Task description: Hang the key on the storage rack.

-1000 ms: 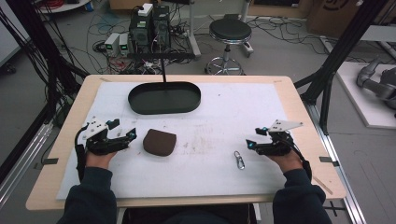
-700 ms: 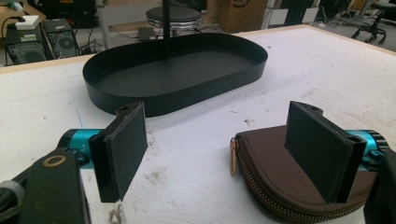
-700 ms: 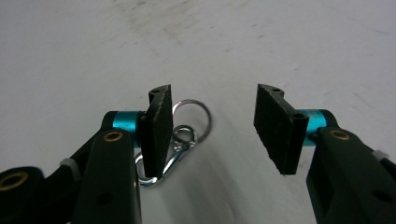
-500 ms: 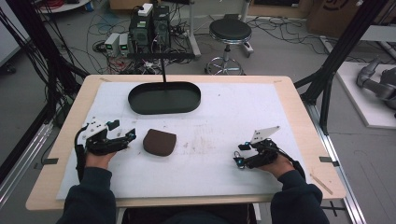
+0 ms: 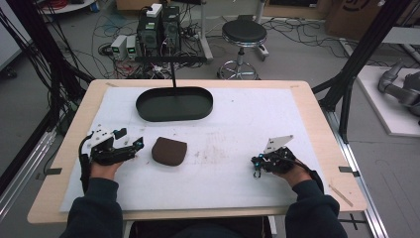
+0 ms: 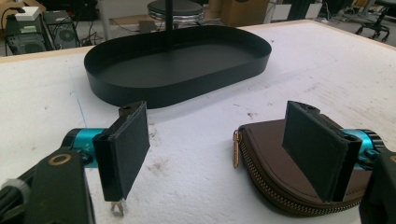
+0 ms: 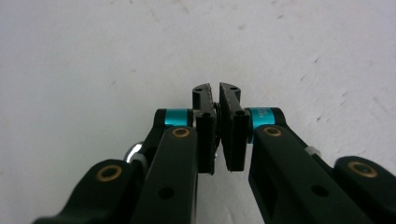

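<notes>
The right tongs (image 7: 215, 100) are pinched nearly shut on a small metal keyring clip (image 7: 133, 151), low against the white tabletop (image 5: 237, 124). The bite looks thin, so the clip could slip free on lifting. The left tongs (image 6: 219, 140) gape wide, one pad over the brown zipped leather pouch (image 5: 169, 150), gripping nothing. Both forearms lie low, hands near the front edge. The black oval tray (image 5: 174, 103) sits beyond.
</notes>
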{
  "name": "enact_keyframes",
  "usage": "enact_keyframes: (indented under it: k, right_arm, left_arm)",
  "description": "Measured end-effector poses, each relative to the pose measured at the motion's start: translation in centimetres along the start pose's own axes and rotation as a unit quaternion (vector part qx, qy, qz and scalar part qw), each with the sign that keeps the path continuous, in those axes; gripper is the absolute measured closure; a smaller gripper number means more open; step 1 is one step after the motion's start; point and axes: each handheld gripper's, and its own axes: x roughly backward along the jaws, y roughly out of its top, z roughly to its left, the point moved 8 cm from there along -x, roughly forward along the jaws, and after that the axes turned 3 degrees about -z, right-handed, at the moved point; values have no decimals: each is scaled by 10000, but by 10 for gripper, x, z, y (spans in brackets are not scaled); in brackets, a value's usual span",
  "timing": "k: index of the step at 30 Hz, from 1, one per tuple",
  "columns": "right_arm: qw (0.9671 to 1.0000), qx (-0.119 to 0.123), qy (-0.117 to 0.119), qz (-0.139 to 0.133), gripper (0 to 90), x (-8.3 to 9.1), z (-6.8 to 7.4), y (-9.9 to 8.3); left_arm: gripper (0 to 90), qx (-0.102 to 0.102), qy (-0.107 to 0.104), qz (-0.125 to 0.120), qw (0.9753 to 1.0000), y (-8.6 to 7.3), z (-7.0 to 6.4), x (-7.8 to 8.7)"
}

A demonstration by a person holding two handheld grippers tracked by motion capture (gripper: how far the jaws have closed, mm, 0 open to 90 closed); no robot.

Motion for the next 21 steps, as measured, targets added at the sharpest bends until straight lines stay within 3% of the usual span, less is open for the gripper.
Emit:
enact_keyframes:
  k: [2, 3, 6, 11, 15, 21]
  right_arm:
    - [10000, -15, -22, -53, 884, 1, -1, 1]
    - [9997, 5, -218, -105, 884, 2, -5, 3]
    - [9994, -148, -238, -214, 872, 5, -9, 3]
    - [9976, -505, -274, -390, 714, 11, -17, 3]
    - [9948, -837, -132, -559, 667, 24, -24, -3]
    - [9956, -855, 211, -315, 735, 24, -20, -17]
  left_arm:
    - [233, 5, -1, 0, 10000, 0, 0, 0]
    - [234, 11, -8, 0, 10000, 0, 0, 0]
    - [234, 1, 3, 15, 10000, -1, 0, 0]
    - [235, 16, 8, 19, 10000, -1, 0, 0]
    - [236, 18, 10, 25, 10000, -2, 1, 1]
    - [239, 13, -8, 41, 10000, -2, 1, 0]
